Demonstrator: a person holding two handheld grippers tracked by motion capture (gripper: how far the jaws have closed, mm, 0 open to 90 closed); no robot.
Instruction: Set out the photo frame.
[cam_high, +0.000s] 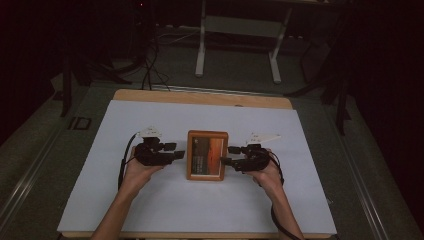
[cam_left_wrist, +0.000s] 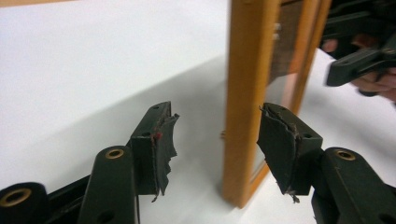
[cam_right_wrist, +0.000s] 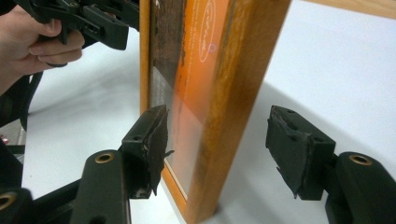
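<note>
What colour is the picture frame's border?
Orange-brown wood on the picture frame, clearest in the right gripper view.

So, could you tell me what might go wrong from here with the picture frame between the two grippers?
1. The left gripper stands open around the edge of the wooden picture frame; pulling back askew, a pad could catch and drag it.
2. The right gripper also straddles an edge with open jaws; closing carelessly could press on the glazed front.
3. Torn pads may grip poorly if the frame is lifted again.
</note>
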